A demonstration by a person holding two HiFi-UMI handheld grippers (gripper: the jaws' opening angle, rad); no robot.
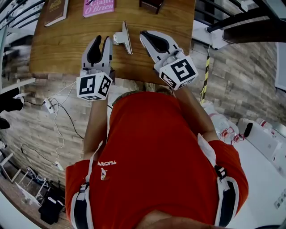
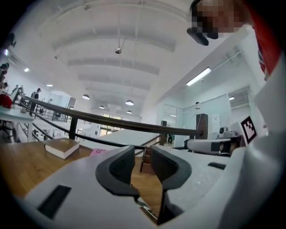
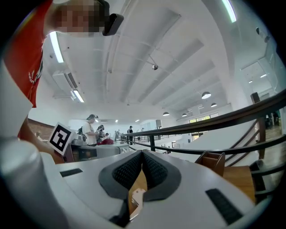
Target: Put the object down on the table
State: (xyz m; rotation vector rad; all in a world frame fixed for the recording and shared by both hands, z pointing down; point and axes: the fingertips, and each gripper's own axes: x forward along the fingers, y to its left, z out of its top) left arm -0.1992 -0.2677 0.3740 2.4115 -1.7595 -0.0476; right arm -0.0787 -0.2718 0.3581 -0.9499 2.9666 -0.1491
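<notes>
A small silver-grey metal object, a thin plate on edge with a knob on its left side, rests on the wooden table between the two grippers. My left gripper is just left of it, and its jaws stand a little apart with nothing between them. My right gripper sits just right of the object with its tips close to it. Its dark pads meet, so it is shut. Through the slit below the pads I see wood and a small whitish piece.
A brown book and a pink book lie at the table's far side, with a dark wooden piece to their right. The near table edge runs under both gripper bodies. A railing stands behind the table.
</notes>
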